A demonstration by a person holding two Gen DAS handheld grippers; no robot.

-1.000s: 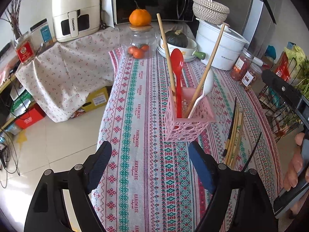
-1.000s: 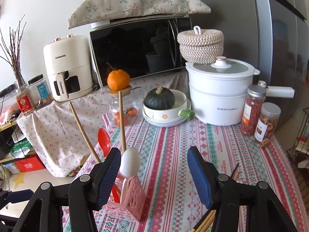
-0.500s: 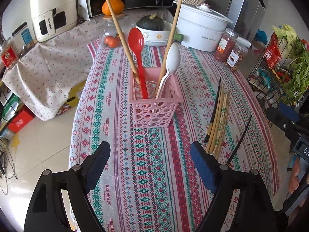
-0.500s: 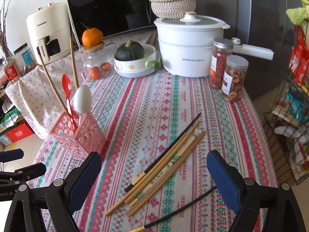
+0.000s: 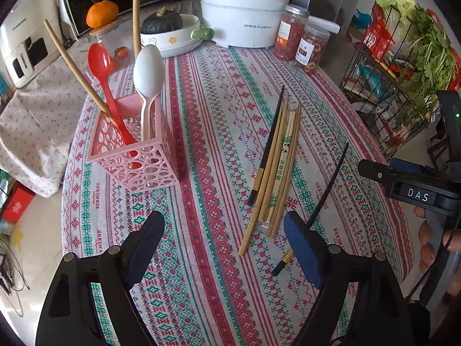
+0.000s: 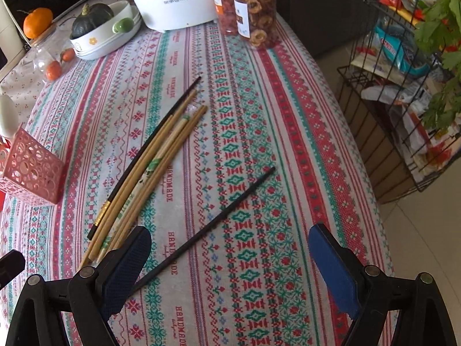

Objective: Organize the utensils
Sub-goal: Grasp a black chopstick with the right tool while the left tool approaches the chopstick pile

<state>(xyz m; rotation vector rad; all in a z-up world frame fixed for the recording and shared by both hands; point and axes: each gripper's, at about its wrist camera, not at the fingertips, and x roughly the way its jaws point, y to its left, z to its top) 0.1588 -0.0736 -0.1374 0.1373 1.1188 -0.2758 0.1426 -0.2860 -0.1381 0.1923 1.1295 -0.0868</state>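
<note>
The desk (image 5: 219, 92) under me wears a striped red-and-green patterned cloth, and at its far end stand a white lidded pot (image 5: 245, 14), a bowl (image 5: 175, 39) with a dark squash in it, and two clear jars (image 6: 247, 5) of dried food. Toward the left stands the pink openwork holder (image 5: 135, 155), upright, with a red spoon (image 5: 105, 77), a white spoon (image 5: 148, 77) and two long wooden sticks leaning up out of it, bowls and tips uppermost. To its right the bundle of chopsticks (image 5: 276, 167) lies flat on the cloth, mostly bamboo with one black one along its left edge; their long axis runs from near me away toward the pot, thin ends pointing far. A single black chopstick (image 6: 207, 225) lies apart on the right of the bundle, slanting the same general way, its butt end toward me. My left gripper (image 5: 224, 248) hangs above the cloth with its fingers spread wide, nothing between them, the bundle's near ends just off the right finger. My right gripper (image 6: 230, 259) has its fingers wide apart too, gripping nothing; in its own view the lone black chopstick runs up between them.
</note>
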